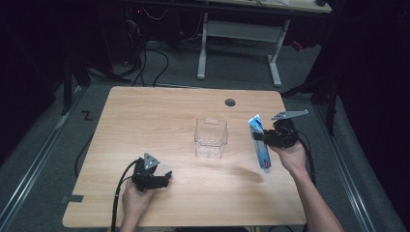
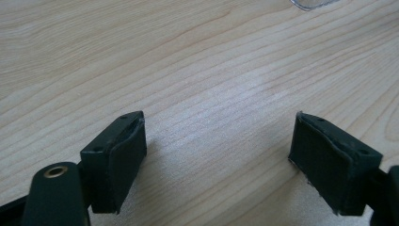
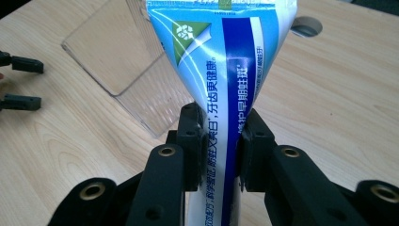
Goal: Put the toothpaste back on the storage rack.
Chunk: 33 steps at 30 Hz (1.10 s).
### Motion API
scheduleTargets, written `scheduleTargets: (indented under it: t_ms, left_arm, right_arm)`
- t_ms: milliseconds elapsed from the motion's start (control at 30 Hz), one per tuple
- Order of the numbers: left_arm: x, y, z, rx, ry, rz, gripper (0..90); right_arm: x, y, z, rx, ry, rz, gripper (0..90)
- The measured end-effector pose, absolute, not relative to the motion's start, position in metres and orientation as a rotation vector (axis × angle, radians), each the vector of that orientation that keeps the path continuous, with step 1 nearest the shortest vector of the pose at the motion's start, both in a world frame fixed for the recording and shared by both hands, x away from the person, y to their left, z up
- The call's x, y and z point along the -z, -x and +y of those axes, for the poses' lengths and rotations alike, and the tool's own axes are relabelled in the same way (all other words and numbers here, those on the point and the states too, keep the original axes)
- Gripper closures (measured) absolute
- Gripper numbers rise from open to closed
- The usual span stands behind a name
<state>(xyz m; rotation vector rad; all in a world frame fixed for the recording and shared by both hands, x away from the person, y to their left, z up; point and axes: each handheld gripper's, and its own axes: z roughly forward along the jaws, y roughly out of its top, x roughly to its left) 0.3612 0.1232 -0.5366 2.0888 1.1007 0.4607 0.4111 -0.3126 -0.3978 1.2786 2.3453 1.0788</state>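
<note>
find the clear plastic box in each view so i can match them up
High view: the clear plastic box stands at mid-table.
Left gripper view: a sliver of its edge at the top right.
Right gripper view: upper left, behind the toothpaste tube.
Shared landmark: the light wooden table.

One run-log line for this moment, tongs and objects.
left tongs: open, low over table | right tongs: shut on toothpaste tube, lifted | clear box: upright, mid-table, looks empty

Dark room, grey floor [image 1: 43, 145], white-legged desk [image 1: 239, 29]
</note>
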Motion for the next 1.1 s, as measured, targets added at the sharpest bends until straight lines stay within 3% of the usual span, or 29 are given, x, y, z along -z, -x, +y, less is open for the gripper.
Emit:
scheduleTargets:
  t_ms: [1100]
  left_arm:
    - [0.537,-0.361,0.123,-0.462,-2.090,1.100,19.4]
  right_arm:
    - [0.363,-0.402,-0.275,-1.313,-1.081,2.391,74.0]
